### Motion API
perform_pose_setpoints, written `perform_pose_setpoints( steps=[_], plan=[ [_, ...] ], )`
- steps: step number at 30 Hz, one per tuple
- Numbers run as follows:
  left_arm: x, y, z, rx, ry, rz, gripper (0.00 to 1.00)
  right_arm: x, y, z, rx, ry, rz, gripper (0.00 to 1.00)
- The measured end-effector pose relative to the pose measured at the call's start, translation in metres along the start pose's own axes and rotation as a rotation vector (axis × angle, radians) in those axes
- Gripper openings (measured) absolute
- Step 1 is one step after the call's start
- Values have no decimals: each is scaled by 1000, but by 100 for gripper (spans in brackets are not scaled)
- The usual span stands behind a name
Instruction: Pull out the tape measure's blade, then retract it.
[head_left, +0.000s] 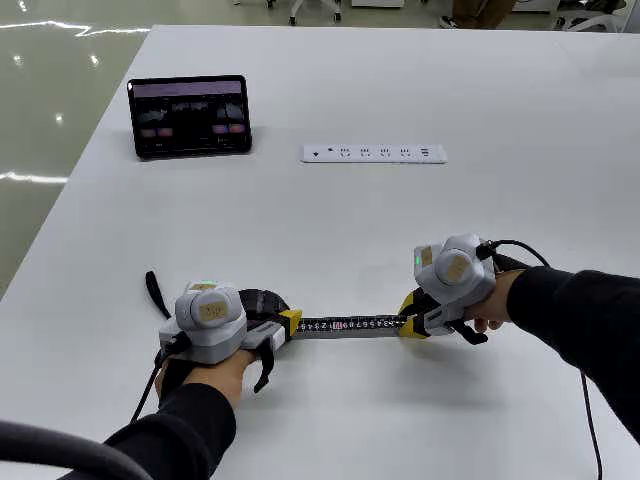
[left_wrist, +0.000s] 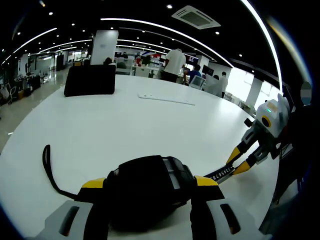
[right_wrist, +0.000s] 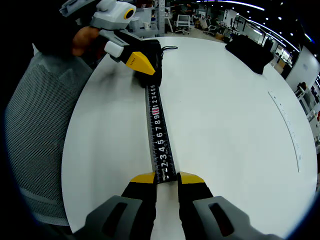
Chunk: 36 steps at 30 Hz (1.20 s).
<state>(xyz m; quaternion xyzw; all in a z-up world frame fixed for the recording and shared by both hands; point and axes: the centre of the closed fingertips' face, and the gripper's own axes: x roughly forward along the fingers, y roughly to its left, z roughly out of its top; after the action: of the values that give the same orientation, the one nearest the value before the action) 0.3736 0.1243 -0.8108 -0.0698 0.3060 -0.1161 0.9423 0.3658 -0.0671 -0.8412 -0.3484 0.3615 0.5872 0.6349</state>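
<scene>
Left gripper jaws clamp the tape measure case; right gripper jaws pinch the blade end. I draw straight and level, away from the firmly held case.

My left gripper, right gripper: pale grey rounded housings, yellow-tipped black jaws, black cables; black sleeves mine.
</scene>
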Motion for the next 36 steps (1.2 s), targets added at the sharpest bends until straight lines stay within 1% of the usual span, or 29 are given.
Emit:
perform_pose_setpoints(
  steps=[16,22,36],
  plan=[
    [0,0,0,-4,-2,-2,62,3,2,6,-54,-8,16,12],
    [0,-1,0,-4,-2,-3,62,4,4,8,-85,-11,28,12],
    [0,0,0,-5,-2,-3,62,10,3,16,-59,-34,22,11]
  ],
)
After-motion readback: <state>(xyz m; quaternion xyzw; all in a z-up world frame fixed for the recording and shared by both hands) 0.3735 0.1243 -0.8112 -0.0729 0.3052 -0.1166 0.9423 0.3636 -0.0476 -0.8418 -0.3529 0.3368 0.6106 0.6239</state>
